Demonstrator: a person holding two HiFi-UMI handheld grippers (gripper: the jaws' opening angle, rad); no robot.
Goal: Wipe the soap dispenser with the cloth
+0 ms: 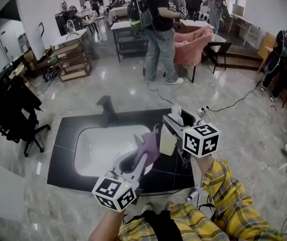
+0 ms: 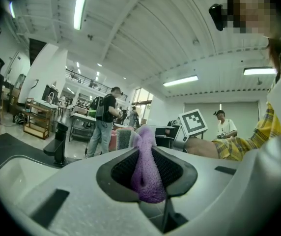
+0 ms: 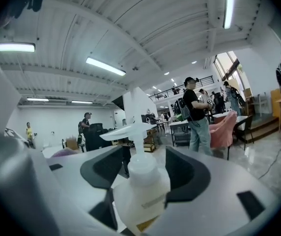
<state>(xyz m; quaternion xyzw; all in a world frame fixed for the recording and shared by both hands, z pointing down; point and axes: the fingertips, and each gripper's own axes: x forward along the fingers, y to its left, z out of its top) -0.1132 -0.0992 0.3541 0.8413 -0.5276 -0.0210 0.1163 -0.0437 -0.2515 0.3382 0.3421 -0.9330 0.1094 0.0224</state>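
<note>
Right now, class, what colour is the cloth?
Purple cloth; clearest in the left gripper view.

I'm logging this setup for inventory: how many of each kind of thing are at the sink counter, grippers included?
Grippers: 2 (left gripper, right gripper)
Purple cloth: 1
Soap dispenser: 1
Sink basin: 1
Faucet: 1
Total: 6

Bright, even light comes from ceiling tube lamps (image 2: 81, 6), at the upper left of the left gripper view. The glossy floor (image 1: 133, 84) carries pale glare (upper centre of the head view). Both gripper views bulge, with dark corners. The soap dispenser (image 3: 140, 191), close to the lens, looks soft.
</note>
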